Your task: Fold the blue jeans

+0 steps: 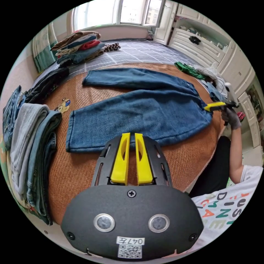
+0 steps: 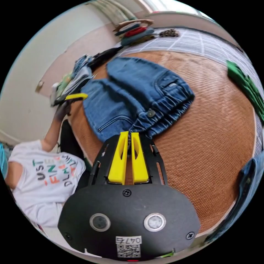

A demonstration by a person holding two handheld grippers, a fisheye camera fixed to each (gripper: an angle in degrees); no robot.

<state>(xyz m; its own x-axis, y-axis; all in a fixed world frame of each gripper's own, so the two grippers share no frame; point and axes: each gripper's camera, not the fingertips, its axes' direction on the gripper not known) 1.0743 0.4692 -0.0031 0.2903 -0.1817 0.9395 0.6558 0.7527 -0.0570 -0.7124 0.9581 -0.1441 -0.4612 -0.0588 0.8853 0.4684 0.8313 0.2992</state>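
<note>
Right gripper [image 2: 129,134] jaws clamp jeans [image 2: 143,90] waistband; left gripper [image 1: 132,135] jaws nearly together, empty; legs partly overlapped

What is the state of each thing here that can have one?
Blue denim jeans: spread flat on the woven mat, legs apart, not folded.
Right gripper: shut on the jeans' elastic waistband.
Left gripper: jaws close together, holding nothing, above the mat.
Stack of folded clothes: folded, piled.

Left gripper view faces the jeans [image 1: 143,110] from the leg side, right gripper view from the waistband
</note>
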